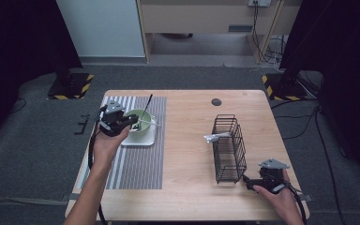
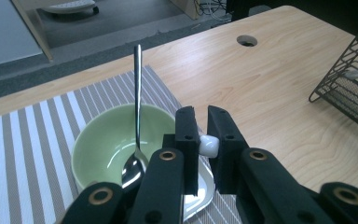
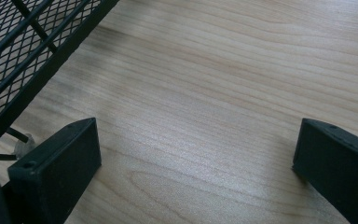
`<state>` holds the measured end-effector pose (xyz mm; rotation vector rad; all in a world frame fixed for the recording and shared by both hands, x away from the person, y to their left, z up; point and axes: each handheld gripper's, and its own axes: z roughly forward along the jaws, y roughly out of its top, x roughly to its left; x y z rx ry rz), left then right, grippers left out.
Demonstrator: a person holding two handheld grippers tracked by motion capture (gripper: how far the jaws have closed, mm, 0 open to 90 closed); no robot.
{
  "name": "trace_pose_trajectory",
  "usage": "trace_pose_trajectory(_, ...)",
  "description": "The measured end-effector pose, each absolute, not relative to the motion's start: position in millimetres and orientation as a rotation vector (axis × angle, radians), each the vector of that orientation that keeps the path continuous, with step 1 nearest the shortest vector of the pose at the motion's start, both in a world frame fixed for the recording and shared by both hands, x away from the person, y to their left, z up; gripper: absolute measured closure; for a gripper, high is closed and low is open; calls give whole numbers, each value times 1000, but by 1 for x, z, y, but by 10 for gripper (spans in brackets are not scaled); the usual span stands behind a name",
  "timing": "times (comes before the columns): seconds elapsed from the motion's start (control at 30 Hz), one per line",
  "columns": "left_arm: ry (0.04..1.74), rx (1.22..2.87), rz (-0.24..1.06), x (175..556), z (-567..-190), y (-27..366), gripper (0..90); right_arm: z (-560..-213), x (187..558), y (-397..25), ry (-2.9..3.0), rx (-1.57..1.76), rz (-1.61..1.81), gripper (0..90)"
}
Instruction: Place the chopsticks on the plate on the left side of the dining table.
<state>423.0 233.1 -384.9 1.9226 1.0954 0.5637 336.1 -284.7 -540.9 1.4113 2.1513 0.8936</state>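
Note:
My left gripper (image 1: 130, 121) hovers at the near left rim of a pale green bowl (image 1: 139, 124), shut on the end of a white utensil (image 2: 209, 146). The utensil's white shaft (image 1: 149, 123) lies across the bowl toward the right. A metal spoon (image 2: 137, 102) stands in the bowl, its handle leaning on the far rim. The bowl sits on a white square plate (image 1: 143, 138). My right gripper (image 1: 251, 181) rests low by the near right corner of a black wire basket (image 1: 228, 147), its jaws wide apart over bare wood (image 3: 191, 140).
A grey striped placemat (image 1: 138, 164) covers the table's left part. Another white utensil (image 1: 215, 137) pokes out of the basket's left side. A round cable hole (image 1: 216, 101) is near the far edge. The basket's mesh (image 3: 28, 46) is close to my right gripper's left jaw.

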Motion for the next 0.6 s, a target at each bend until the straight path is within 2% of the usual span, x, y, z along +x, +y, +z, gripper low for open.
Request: trace_pose_trajectory(0.6,1123,1857,521,378,-441,266,825,-541,336,-284,2145,1416,889,5)
